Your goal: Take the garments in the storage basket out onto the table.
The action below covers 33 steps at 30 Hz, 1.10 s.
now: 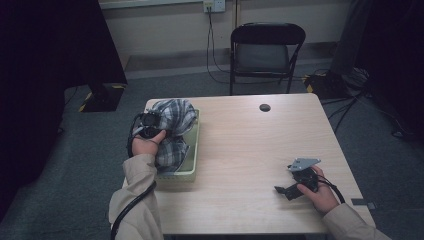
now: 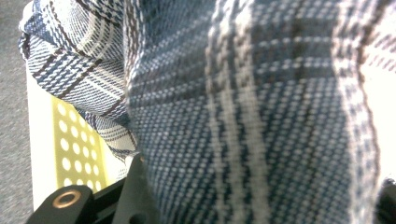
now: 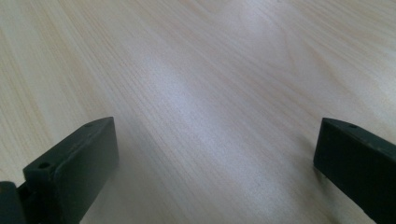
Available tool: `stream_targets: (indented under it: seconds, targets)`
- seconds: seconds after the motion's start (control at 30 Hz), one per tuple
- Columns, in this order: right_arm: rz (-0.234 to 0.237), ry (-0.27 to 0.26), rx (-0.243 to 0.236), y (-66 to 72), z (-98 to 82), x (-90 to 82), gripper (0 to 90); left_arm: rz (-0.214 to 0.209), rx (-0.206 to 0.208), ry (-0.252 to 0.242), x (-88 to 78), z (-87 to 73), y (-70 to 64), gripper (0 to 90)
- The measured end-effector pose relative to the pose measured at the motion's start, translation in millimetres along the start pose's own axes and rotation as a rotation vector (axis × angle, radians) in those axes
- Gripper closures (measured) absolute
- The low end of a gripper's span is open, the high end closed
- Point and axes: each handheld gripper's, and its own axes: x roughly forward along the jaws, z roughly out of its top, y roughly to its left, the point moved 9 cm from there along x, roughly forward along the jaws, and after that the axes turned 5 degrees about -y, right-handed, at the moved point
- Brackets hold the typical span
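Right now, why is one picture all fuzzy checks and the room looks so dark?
In the left gripper view the checked cloth sits right against the lens, so its weave looms huge and soft. The high view is dim, its left and right edges nearly black, with the table the brightest part. In the right gripper view a pale sheen of glare crosses the wood, and the near jaws blur.

We count two grippers: the left gripper (image 1: 148,125) and the right gripper (image 1: 295,183), one in each of the person's two hands. We count one plaid cloth (image 1: 172,120), blue and white, and one pale green basket (image 1: 186,175) with round holes in its wall. We see one wooden table (image 1: 250,150) with one dark round cap (image 1: 265,107) set in its top. Behind it we count one black folding chair (image 1: 265,52) and one wall socket (image 1: 214,5).
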Motion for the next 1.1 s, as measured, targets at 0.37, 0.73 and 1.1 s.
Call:
stream_targets:
  seconds: [0.37, 0.73, 1.1]
  targets:
    - [0.0, 0.0, 0.0, 0.0, 0.0, 0.0, 0.0, -0.028, -0.001, -0.052, -22.7, 19.0, -5.1, 63.4]
    - [0.0, 0.0, 0.001, 0.1, 0.0, 0.0, 0.0, -0.067, 0.023, -0.093, -43.0, 36.9, -20.8, 63.4]
    - [0.0, -0.001, 0.0, 0.0, 0.1, 0.1, 0.0, -0.112, 0.07, -0.146, -60.5, 59.2, -46.9, 63.4]
